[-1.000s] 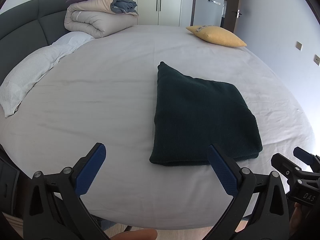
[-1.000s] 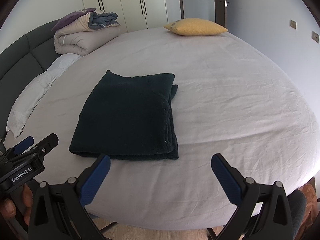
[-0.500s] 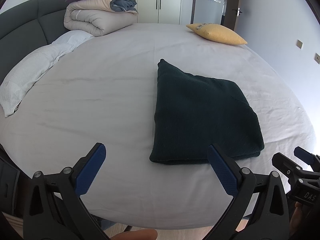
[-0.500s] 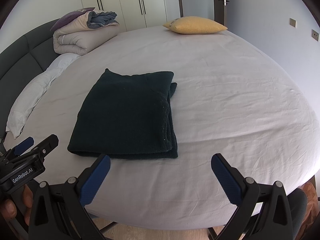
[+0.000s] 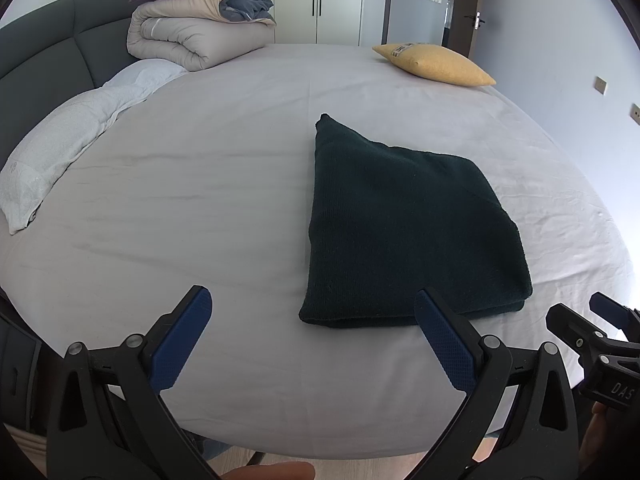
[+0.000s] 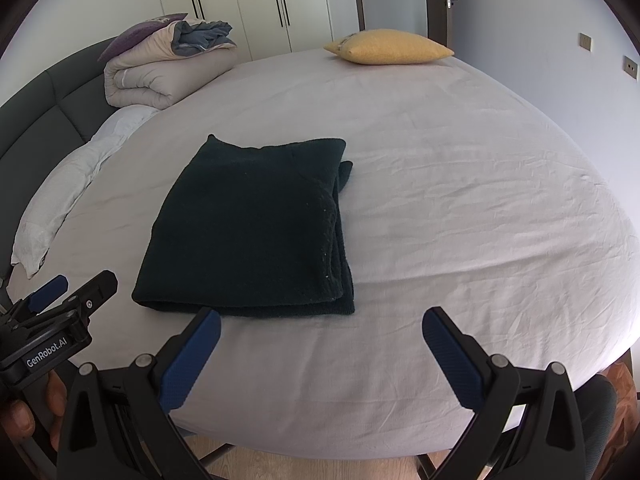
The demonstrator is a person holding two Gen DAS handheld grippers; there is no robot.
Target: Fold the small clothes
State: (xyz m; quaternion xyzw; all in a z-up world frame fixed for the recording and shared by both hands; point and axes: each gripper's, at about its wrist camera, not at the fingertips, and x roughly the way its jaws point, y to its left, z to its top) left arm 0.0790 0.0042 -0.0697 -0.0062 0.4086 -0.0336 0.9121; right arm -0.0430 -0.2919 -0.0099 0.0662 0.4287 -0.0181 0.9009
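We hold both grippers over the near edge of a round bed point(image 5: 240, 168), each with its blue-padded fingers spread wide and gripping nothing. The left gripper point(image 5: 312, 316) hangs just short of the dark green folded garment point(image 5: 404, 232), its right finger overlapping the garment's near edge in the left wrist view; whether pad and cloth touch, we cannot tell from this angle. The right gripper point(image 6: 322, 330) hovers near the garment's front right corner, above bare sheet. The garment point(image 6: 256, 228) lies flat in a neat rectangle toward the near side of the bed, with stacked layers showing along its right edge in the right wrist view. A rolled beige duvet point(image 5: 192, 36) sits at the far left against the dark grey headboard point(image 5: 44, 56), a white pillow point(image 5: 68, 148) lies along the left rim, and a yellow cushion point(image 6: 388, 46) rests at the far side, well apart from the garment.
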